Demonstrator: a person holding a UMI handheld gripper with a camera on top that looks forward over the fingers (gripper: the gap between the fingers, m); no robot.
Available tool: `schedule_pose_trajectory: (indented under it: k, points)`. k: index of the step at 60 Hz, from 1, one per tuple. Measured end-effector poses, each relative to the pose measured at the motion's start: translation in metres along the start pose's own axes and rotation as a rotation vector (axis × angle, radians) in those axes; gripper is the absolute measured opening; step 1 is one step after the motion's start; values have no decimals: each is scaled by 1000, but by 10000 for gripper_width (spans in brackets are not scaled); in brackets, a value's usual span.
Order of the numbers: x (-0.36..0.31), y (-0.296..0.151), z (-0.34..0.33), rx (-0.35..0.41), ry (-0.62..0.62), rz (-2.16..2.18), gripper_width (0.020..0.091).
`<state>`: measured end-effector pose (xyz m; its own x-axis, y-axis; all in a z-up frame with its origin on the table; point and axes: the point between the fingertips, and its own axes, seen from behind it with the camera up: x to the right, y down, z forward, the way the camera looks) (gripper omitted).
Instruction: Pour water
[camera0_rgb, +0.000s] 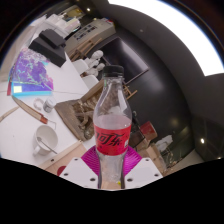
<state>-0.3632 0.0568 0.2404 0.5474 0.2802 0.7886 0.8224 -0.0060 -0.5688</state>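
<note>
A: Where is the bottle (112, 128)?

B: Upright between your tongs (112, 172), capped; both magenta pads (93, 161) press its base.

A: Beyond it?

B: A white cup (45, 140) on the cluttered desk (62, 82).

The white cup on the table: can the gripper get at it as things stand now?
Probably not directly. The gripper has its jaws closed on the bottle, so they are occupied. The white cup stands apart, beside the bottle on the table, with nothing over it, so pouring into it looks feasible.
</note>
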Motion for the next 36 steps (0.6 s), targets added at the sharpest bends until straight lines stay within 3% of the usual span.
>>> schedule_pose_trajectory:
  k: [17, 36]
  points:
    - [-60, 59, 13, -21, -183, 676, 249]
    - [-109, 98, 46, -5, -238, 869, 252]
